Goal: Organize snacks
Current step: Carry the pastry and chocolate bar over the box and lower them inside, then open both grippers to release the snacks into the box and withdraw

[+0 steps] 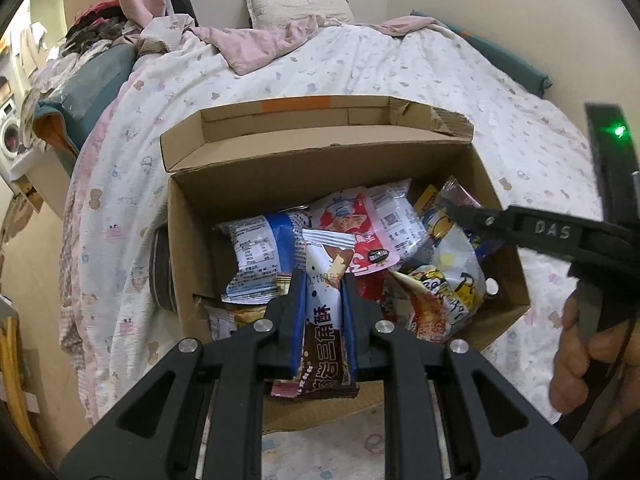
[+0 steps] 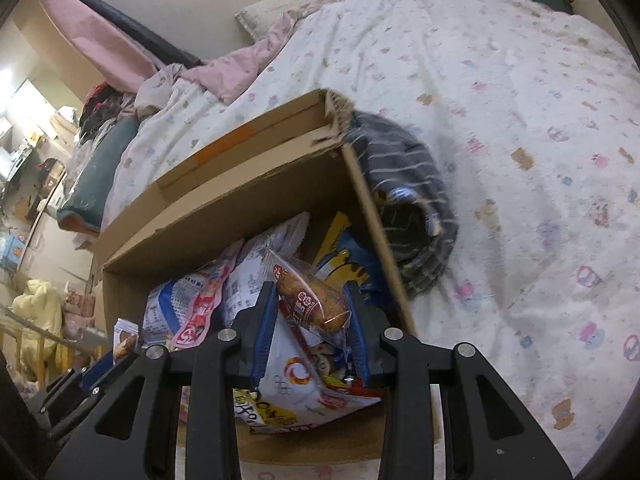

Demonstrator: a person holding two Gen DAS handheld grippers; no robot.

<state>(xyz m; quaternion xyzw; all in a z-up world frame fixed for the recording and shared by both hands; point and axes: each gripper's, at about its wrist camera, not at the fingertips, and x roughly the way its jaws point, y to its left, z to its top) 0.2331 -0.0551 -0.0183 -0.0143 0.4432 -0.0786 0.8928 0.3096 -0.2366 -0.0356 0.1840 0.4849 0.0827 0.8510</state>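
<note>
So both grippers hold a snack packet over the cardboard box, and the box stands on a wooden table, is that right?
Not quite. The cardboard box stands on a bed with a patterned white blanket, not a wooden table; both wrist views show this. The rest holds: the left gripper and right gripper each hold a snack packet over the box.

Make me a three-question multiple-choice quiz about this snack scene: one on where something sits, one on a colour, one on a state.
1. Where does the cardboard box sit?
A. on the bed
B. on a shelf
C. on a chair

2. What colour is the tape strip on the box flap?
A. green
B. orange
C. black

3. What is the left tool doing?
A. hanging open
B. gripping a snack packet
C. holding a cup

Answers: 1 A, patterned bedding surrounds it; 2 B, the strip is orange; 3 B, its pads press the packet's sides.
</note>
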